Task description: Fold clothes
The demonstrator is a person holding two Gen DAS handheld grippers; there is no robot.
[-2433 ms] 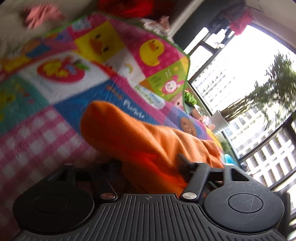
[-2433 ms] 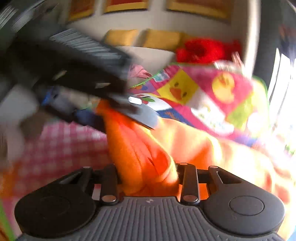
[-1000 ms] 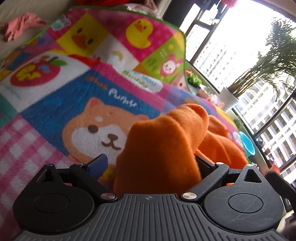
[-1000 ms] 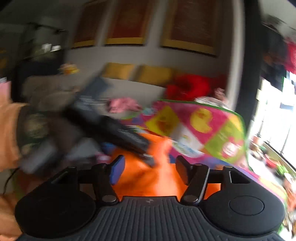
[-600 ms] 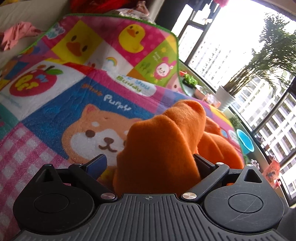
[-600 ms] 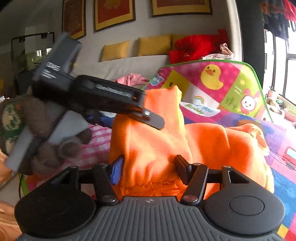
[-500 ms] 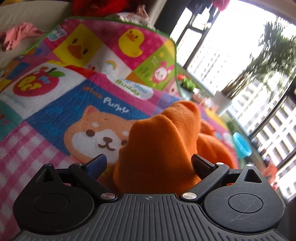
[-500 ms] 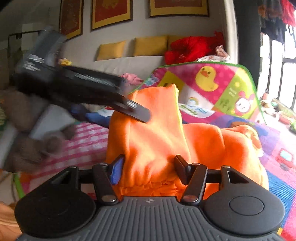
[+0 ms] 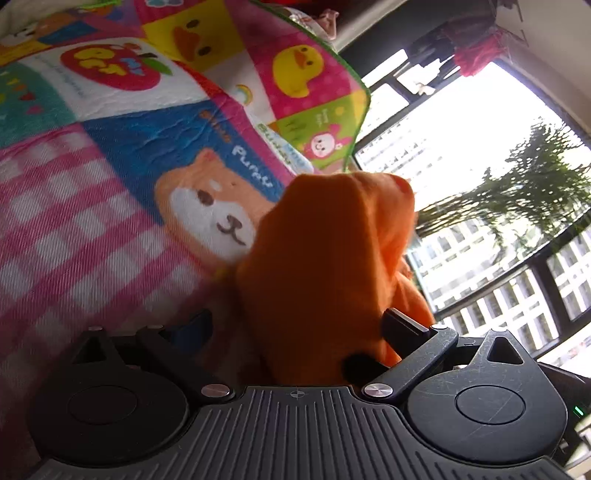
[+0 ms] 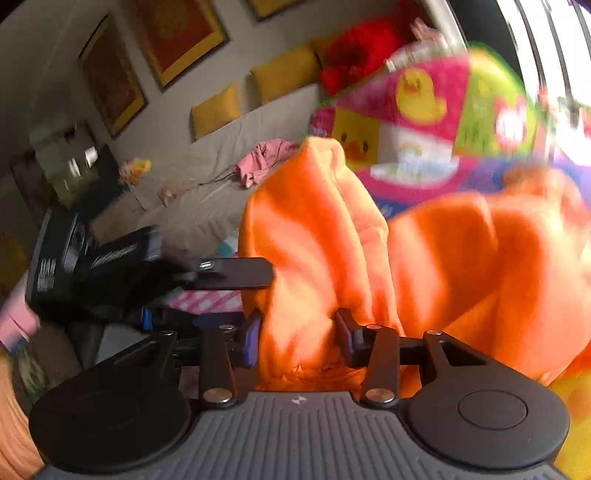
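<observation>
An orange fleece garment (image 9: 328,266) hangs bunched between the jaws of my left gripper (image 9: 295,328), lifted above a colourful patchwork play mat (image 9: 110,155). In the right wrist view the same orange garment (image 10: 314,251) is pinched in my right gripper (image 10: 299,332), with the rest of the cloth (image 10: 491,273) draped to the right. The left gripper (image 10: 236,273) shows there at left, its finger against the cloth. Both grippers are shut on the garment.
A beige sofa (image 10: 207,162) with yellow cushions (image 10: 284,74), a pink garment (image 10: 262,158) and a red pile (image 10: 358,51) stands behind the mat. Large windows (image 9: 498,206) with railings lie to the right. Framed pictures (image 10: 177,33) hang on the wall.
Both grippers have swung with the orange garment still held. The left view has tilted and moved closer to the mat; the right view has tilted and blurred.
</observation>
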